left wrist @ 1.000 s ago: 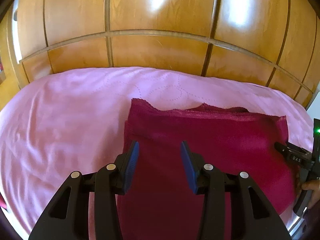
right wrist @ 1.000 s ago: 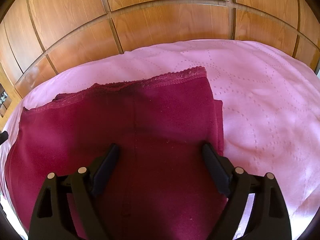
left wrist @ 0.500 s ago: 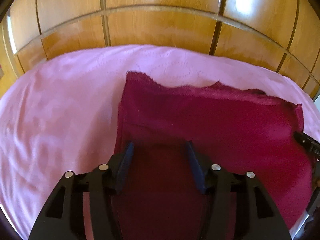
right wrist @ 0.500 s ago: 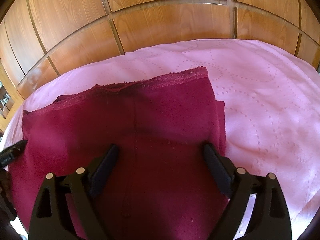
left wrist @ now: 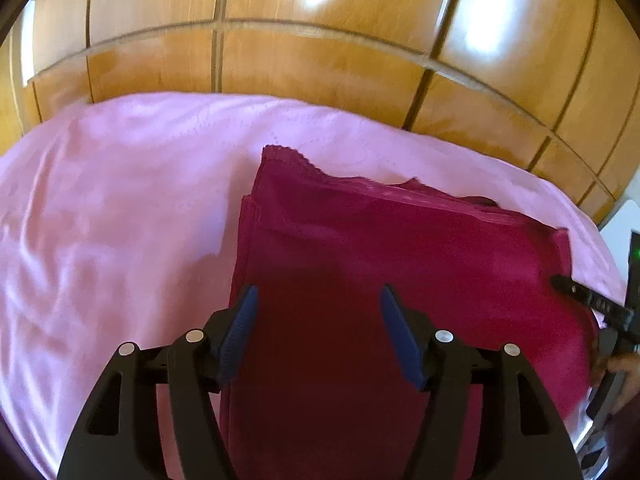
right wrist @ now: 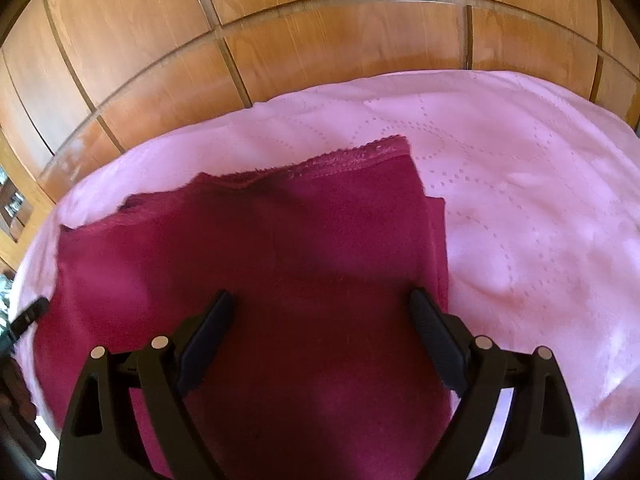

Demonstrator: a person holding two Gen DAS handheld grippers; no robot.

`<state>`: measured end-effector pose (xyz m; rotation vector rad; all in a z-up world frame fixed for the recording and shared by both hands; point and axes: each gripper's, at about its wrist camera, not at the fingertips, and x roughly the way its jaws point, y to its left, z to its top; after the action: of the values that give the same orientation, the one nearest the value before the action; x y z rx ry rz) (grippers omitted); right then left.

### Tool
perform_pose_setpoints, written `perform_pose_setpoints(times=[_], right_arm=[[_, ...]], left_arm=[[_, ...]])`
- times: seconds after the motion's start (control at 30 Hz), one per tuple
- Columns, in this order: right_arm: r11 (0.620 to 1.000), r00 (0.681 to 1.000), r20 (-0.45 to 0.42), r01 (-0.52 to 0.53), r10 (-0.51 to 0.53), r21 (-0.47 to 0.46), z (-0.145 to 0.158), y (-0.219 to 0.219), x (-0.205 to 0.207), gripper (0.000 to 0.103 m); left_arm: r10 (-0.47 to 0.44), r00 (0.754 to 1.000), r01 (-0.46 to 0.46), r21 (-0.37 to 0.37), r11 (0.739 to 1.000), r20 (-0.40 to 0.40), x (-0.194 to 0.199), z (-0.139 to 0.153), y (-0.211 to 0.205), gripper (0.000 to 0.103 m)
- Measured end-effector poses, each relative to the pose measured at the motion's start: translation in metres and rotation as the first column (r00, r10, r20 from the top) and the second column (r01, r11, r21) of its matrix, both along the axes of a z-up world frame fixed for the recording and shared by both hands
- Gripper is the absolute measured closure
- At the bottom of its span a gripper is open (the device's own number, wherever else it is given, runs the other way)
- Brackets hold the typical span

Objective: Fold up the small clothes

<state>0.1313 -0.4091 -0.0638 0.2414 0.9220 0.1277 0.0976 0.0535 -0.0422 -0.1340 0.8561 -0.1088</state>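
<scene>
1. Crimson cloth lies folded flat on the pink bedspread, several layers stacked, with a scalloped edge along the far side and a lower layer peeking out along its side.
2. My left gripper hangs over the near part of that cloth, close to its left border. Its jaws are opening at this moment; the blue pads stand apart with only flat fabric showing below the gap, and nothing is pinched between them.
3. My right gripper is spread wide over the other end of the cloth. Its black fingers straddle the fabric without pressing on it, so it grasps nothing. Whether the tips brush the surface I cannot tell.
4. From the right wrist view the crimson cloth fills the middle of the bed, its right border just beside my right finger, and the pink bedspread runs on bare to the right, stitched with dotted curves.
5. From the left wrist view my other tool shows at the far right border of the cloth, one black finger lying against the fabric's edge, with part of my hand behind it.
6. Behind the bed stands a wall of glossy wooden panels, with bright reflections on the upper ones.
</scene>
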Motion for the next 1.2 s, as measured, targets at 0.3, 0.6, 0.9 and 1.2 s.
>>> perform_pose_setpoints(times=[0.3,0.6,0.9,1.2], right_arm=[[0.966,0.990,-0.049,0.138,-0.130,0.218,0.000,-0.070,-0.061,0.007],[0.851,0.992,-0.075,-0.051,0.106,0.523,-0.026,-0.063,-0.095,0.018],[0.871,0.995,-0.066,-0.027,0.068,0.491,-0.028,-0.049,-0.090,0.031],[0.860,0.995,-0.101,0.048,0.004,0.509,-0.038,-0.061,-0.097,0.064]], left_arm=[[-0.112,0.994,0.112,-0.007,0.994,-0.011,-0.044,0.002,-0.032,0.040],[-0.138,0.990,0.139,0.031,0.990,-0.030,-0.056,-0.003,-0.048,0.040],[-0.153,0.988,0.154,0.067,0.986,-0.027,-0.062,-0.002,-0.058,0.040],[-0.151,0.988,0.152,0.056,0.987,-0.023,-0.062,-0.003,-0.058,0.040]])
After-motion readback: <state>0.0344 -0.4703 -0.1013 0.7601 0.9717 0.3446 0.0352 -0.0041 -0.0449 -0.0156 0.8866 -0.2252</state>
